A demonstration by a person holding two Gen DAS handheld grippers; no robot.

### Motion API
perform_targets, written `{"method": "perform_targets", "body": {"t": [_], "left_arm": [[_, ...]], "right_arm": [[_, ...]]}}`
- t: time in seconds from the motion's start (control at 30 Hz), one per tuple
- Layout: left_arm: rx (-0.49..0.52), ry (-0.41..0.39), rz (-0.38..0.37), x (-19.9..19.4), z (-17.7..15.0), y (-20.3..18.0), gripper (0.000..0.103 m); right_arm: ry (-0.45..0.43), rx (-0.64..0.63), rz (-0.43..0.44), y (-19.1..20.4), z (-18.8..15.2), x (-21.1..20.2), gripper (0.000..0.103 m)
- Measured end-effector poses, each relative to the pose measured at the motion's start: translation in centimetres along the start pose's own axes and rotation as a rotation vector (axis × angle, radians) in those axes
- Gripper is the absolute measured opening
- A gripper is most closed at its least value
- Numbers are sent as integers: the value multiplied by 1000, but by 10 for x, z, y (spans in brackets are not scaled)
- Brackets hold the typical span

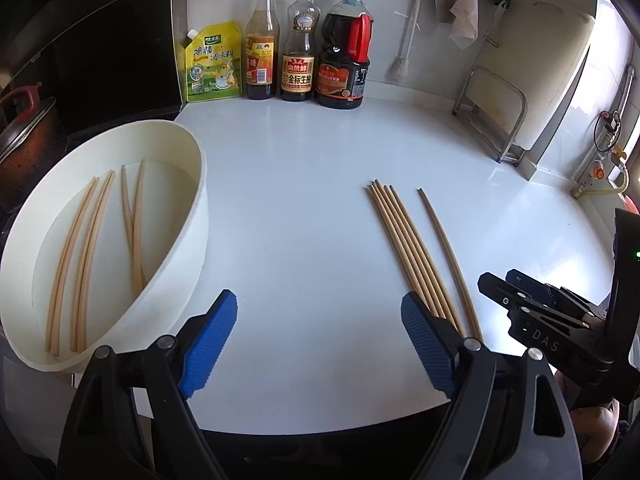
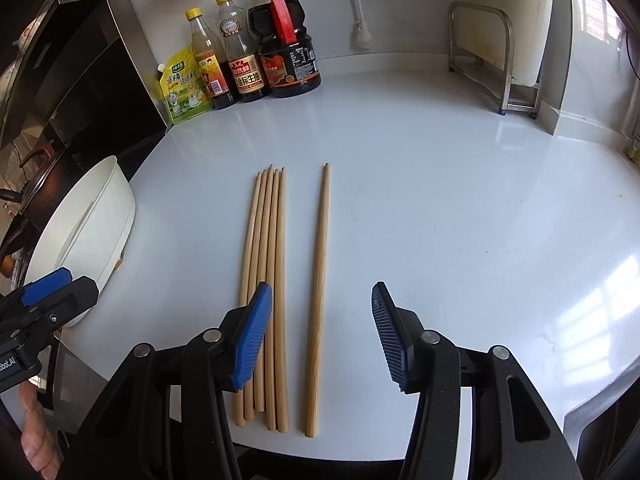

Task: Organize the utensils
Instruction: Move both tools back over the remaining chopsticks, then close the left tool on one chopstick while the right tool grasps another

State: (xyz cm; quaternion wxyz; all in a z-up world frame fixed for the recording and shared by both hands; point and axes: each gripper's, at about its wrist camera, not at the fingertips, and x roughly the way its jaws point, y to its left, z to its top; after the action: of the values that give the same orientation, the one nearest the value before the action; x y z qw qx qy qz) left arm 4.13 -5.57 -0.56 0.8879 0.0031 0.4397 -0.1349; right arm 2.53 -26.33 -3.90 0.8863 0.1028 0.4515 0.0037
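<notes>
A white tub (image 1: 200,184) stands at the left on the white counter and holds several wooden chopsticks (image 1: 86,256). A bundle of several chopsticks (image 1: 400,240) lies on the counter, with a single chopstick (image 1: 444,248) just right of it. My left gripper (image 1: 320,308) hangs open over bare counter between the tub and the bundle, with nothing in it. In the right wrist view my right gripper (image 2: 320,292) is open above the single chopstick (image 2: 322,240), its pads clear of it. Its left finger (image 2: 252,336) overlaps the bundle (image 2: 266,240).
Three sauce bottles (image 1: 296,48) and a yellow-green pouch (image 1: 212,64) line the back wall. A metal rack (image 2: 500,60) with a white board stands at the back right. A dark pot (image 1: 24,136) sits left of the tub. The counter's front edge runs just under both grippers.
</notes>
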Motion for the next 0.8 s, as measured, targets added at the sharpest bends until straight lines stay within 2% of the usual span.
{"method": "perform_targets", "body": {"t": [0.43, 0.8], "left_arm": [[11, 58, 8, 33, -3, -19, 83], [3, 65, 23, 51, -8, -31, 83]], "right_arm": [[38, -88, -75, 1, -3, 27, 50], [41, -120, -134, -6, -8, 37, 50]]}}
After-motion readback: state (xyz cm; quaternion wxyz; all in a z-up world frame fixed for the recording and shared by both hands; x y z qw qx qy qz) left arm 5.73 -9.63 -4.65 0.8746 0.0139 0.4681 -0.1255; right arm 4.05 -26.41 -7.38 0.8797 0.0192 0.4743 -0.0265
